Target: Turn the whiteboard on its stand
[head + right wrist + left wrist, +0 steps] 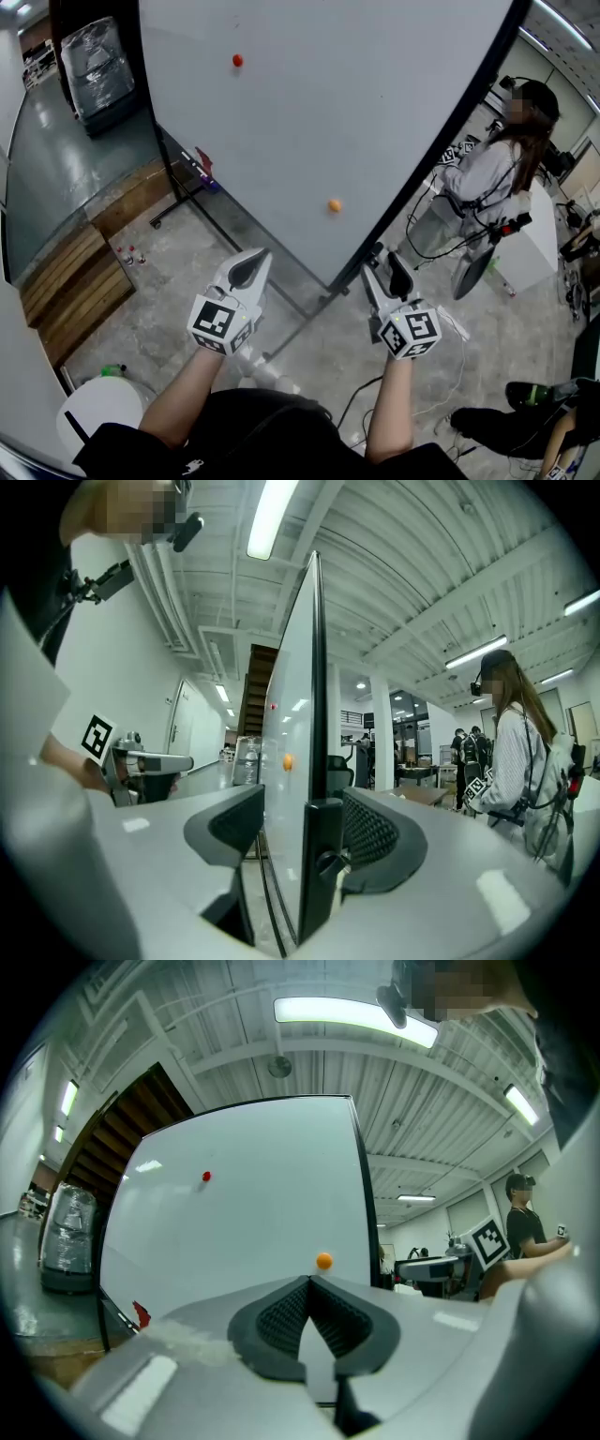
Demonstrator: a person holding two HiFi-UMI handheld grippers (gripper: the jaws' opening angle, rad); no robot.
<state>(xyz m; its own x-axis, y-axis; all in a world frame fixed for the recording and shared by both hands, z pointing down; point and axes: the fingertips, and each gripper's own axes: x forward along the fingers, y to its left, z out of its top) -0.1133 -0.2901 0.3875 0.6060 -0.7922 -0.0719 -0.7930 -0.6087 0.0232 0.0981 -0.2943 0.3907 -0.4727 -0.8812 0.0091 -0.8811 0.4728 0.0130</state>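
The right tongs [385, 270] stood wide open, with the whiteboard's [328, 122] thin black-framed edge between their ribbed pads. The left tongs [249, 270] were closed and empty, facing the smooth, flat white panel.

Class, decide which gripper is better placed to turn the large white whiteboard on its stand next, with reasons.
Right. The right gripper, jaws open, straddles the black edge frame of the large white whiteboard; it likely need only close and swing. The left gripper is shut, facing the flat face, holding nothing.
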